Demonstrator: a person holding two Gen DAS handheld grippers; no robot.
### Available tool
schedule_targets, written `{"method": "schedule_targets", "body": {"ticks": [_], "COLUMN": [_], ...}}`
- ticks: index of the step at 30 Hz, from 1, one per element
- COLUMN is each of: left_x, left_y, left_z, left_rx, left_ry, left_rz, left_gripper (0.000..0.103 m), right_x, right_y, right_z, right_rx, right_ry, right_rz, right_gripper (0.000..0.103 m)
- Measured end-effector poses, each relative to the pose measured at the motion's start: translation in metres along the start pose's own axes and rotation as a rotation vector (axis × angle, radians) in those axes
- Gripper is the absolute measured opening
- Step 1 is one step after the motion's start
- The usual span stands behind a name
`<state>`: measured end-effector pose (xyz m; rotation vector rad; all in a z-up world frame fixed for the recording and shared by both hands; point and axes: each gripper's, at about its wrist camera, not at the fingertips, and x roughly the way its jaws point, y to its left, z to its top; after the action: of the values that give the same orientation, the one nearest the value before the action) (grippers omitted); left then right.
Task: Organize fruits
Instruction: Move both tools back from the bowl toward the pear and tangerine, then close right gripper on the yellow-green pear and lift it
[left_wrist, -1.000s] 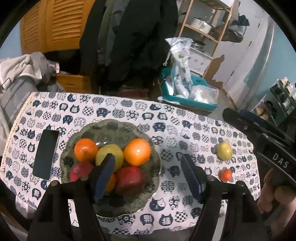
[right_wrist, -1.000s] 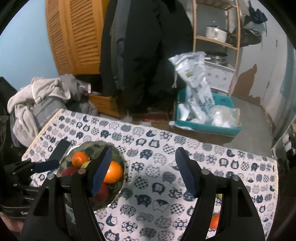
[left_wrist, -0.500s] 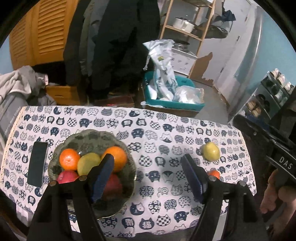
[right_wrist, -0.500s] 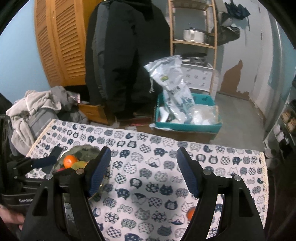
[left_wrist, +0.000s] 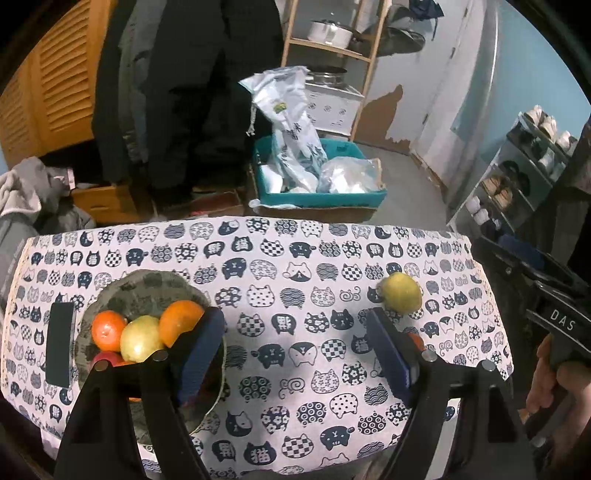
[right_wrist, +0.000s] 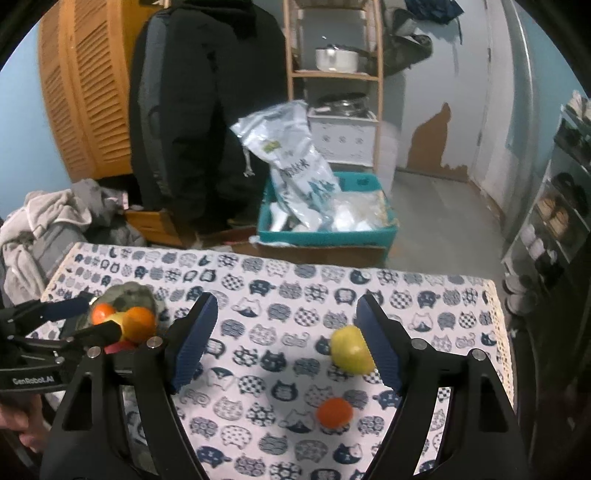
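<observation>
**Two loose fruits lay ahead of the right jaws; bowl sat beside the left**

The right gripper (right_wrist: 284, 343) was found with its jaws apart and nothing between the pads; they had just been opening. Nearest to it, a small orange fruit (right_wrist: 334, 411) was seen resting on the cloth, low and slightly right of the midline between the jaws. Just beyond, a yellow-green fruit (right_wrist: 351, 350) was noted close against the inner face of the right-hand finger, part hidden by it. Both fruits were round, so no long axis was to be reckoned with. The right hand was judged the nearer to both.

The left gripper (left_wrist: 295, 354) was likewise recorded with jaws apart and empty, these too having just been opening. From its view the yellow-green fruit (left_wrist: 400, 295) lay beyond its right-hand finger, and the small orange one was almost wholly hidden behind that finger.

The bowl (left_wrist: 147, 284), a mottled grey-green dish, stood at the left gripper's left-hand finger, well apart from the loose fruits. It held smooth-skinned oranges, a yellow fruit and red fruit. A dark flat phone (left_wrist: 59, 343) lay beside it.

The tablecloth (right_wrist: 295, 291) was a soft white fabric printed with cats. Farther off, a teal crate (right_wrist: 328, 232) of plastic bags stood on the floor.
</observation>
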<state>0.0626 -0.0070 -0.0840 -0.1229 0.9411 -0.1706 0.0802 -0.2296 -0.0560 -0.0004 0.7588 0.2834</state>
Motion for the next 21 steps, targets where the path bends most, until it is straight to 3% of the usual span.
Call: {"method": "schedule_targets", "body": {"ticks": [12, 21], "left_x": [0.067, 0.122], "left_y": [-0.025, -0.032], "left_z": [0.01, 0.014], "left_rx": [0.037, 0.041], "left_ry": [0.122, 0.212], "left_rz": [0.012, 0.007], "left_gripper": [0.081, 0.081], "right_x": [0.045, 0.103], "right_y": [-0.068, -0.08], "right_z": [-0.015, -0.027], "right_rx": [0.055, 0.007], "right_ry": [0.109, 0.208], "right_rz": [-0.027, -0.017], "right_gripper": [0.084, 0.084]}}
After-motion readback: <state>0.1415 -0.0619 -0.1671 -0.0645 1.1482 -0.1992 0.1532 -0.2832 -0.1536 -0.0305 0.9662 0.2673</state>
